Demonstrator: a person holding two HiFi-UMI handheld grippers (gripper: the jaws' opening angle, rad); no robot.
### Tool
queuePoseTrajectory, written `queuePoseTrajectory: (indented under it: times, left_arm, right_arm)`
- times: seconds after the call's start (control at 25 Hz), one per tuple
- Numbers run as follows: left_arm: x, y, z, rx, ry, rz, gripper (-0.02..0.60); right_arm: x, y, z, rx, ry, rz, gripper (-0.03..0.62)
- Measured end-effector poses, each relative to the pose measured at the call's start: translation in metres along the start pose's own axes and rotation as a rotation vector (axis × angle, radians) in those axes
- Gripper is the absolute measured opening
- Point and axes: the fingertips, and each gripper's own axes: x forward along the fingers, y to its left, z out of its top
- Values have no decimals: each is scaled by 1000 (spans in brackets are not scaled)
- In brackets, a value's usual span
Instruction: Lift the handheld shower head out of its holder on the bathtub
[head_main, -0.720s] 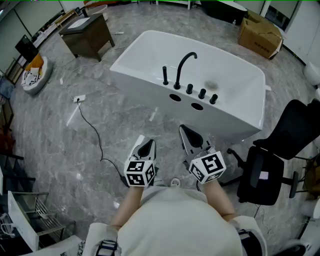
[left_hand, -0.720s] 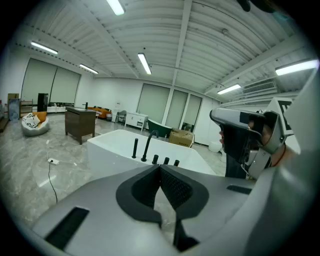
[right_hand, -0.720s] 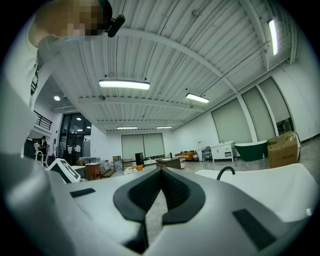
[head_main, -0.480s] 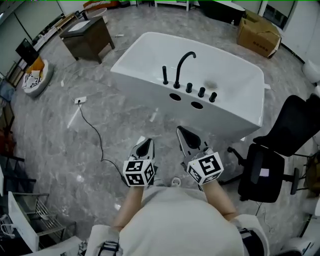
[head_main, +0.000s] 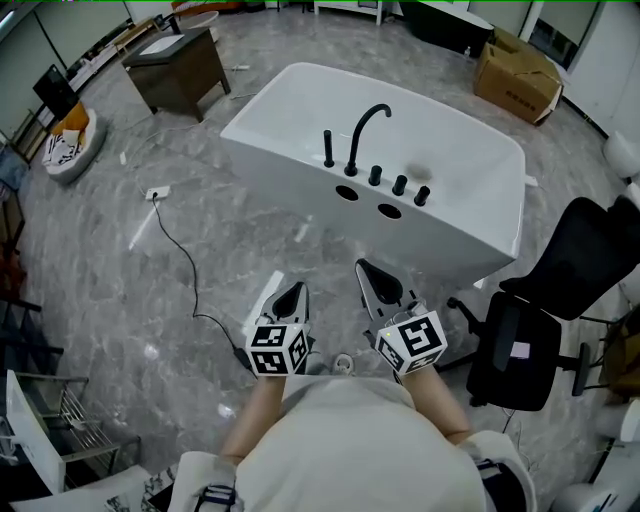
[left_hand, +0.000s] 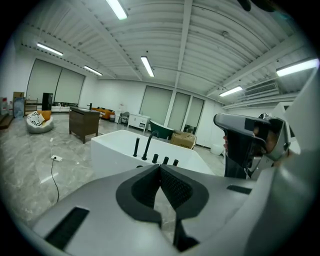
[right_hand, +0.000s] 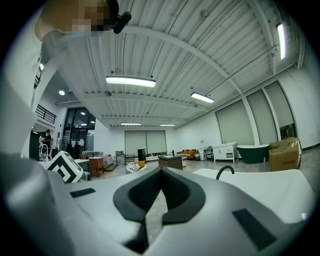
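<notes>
On bathtub (head_main: 290, 172) near rim, left of spout (head_main: 356, 145) — handheld shower head (head_main: 328, 148) upright in holder, well ahead of me. Left claw (head_main: 295, 290), right claw (head_main: 370, 272) both closed, empty — neither clearly nearer.

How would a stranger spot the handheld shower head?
On the near rim of the white bathtub stands a row of black fittings. The handheld shower head is the leftmost: a straight upright stick, unlike the arched spout beside it and three short knobs.
</notes>
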Motion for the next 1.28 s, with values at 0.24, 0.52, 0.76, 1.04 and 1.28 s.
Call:
queuePoseTrajectory:
  times: [0.24, 0.52, 0.76, 1.04, 1.28]
  left_arm:
    - [-2, 5, -11, -26, 24, 21, 20]
    - [20, 25, -2, -34, 39, 29, 20]
    - [69, 44, 24, -24, 41, -5, 20]
    - [130, 71, 65, 4, 43, -69, 20]
    - [176, 100, 97, 16, 58, -114, 20]
  right_arm:
    - [6, -5, -5, 49, 12, 22, 20]
    - [39, -18, -7, 73, 17, 34, 20]
    - [79, -47, -5, 72, 28, 12, 20]
    - [139, -84, 5, 64, 18, -44, 20]
    - [193, -110, 10, 49, 32, -86, 20]
